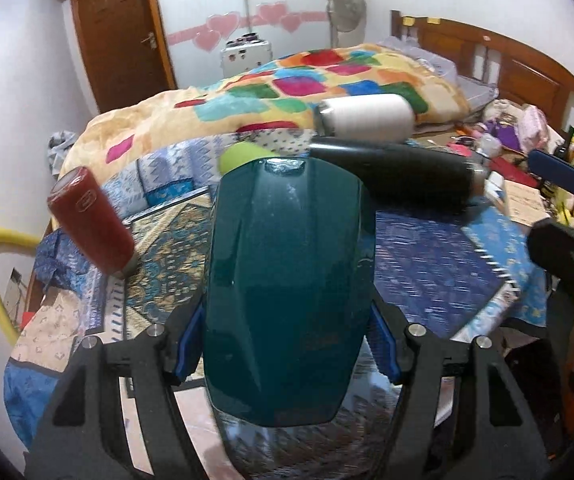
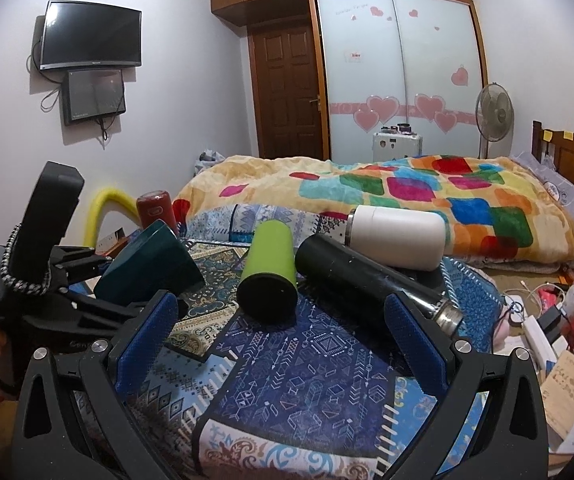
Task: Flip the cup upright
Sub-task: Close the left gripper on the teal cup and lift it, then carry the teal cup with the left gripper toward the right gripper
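**Teal cup held in the left gripper, mid-turn**

Between the left gripper's (image 1: 287,344) blue pads (image 1: 191,336) we hold the teal cup (image 1: 287,280), jaws clenched on its two sides. From the right wrist view the cup (image 2: 149,264) hangs tilted above the patterned cloth (image 2: 307,360), clear of the surface, with one end pointing away from the left gripper (image 2: 99,276). We cannot tell from either view which end is the mouth.

To finish well, we judge the wrist should roll until the cup's axis is vertical, then lower it onto a flat, bare patch of cloth before the jaws release. The cloth is layered and has ridges, so a spot away from the seams should keep the cup from tipping. Opening slowly and lifting straight up would avoid dragging it over.

Our right gripper (image 2: 283,344) is spread wide and grasps nothing, hovering low over the cloth.

Several things crowd the landing area. A green cup (image 2: 269,276) lies on its side near the middle, and a black flask (image 2: 367,280) lies just beside it, with a white flask (image 2: 397,236) on its side behind. A red flask (image 1: 91,220) stands off to the left. The green cup and black flask sit closest to the teal cup's likely path, so we would set down on the near-left side.
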`<state>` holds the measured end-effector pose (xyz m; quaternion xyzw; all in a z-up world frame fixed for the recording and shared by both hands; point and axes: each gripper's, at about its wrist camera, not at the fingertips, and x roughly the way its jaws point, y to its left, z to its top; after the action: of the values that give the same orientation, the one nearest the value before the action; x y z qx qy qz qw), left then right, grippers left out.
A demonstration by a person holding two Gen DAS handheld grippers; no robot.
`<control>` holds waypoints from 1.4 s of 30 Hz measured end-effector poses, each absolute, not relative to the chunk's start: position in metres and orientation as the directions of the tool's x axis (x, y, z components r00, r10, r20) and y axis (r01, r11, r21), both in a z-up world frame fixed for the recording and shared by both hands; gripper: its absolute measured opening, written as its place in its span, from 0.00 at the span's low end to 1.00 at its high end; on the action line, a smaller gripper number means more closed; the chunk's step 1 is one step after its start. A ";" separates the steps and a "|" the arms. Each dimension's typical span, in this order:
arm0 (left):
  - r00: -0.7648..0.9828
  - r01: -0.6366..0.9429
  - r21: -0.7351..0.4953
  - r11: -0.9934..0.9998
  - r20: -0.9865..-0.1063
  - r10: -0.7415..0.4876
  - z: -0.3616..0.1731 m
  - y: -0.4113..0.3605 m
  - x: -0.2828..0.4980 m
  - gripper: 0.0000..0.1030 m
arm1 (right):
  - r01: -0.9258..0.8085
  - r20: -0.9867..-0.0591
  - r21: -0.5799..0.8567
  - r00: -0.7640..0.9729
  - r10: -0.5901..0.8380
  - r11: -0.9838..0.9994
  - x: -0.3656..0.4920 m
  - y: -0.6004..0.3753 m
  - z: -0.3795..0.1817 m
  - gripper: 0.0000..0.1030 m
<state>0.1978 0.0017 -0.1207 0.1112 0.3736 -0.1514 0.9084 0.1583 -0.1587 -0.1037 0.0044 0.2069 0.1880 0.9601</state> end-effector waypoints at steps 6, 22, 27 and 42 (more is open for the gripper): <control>0.635 0.417 0.061 0.907 -0.733 -0.243 -0.136 -0.026 0.195 0.67 | -0.347 -0.407 0.088 0.843 0.352 0.934 0.152 -0.167 -0.109 1.00; 0.558 0.490 0.031 0.871 -0.779 -0.286 -0.175 -0.063 0.207 0.67 | -0.321 -0.481 0.099 0.813 0.328 0.942 0.160 -0.177 -0.138 1.00; 0.561 0.483 0.024 0.875 -0.776 -0.288 -0.177 -0.065 0.209 0.67 | -0.317 -0.496 0.102 0.806 0.324 0.943 0.160 -0.177 -0.143 1.00; 0.598 0.449 0.022 0.893 -0.750 -0.282 -0.166 -0.058 0.201 0.86 | -0.270 -0.471 0.101 0.835 0.285 0.957 0.156 -0.195 -0.130 1.00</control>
<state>0.2010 -0.0577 -0.1662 0.1047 0.3982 -0.2059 0.8877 0.1562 -0.1947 -0.1297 0.0151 0.2483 0.1451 0.9576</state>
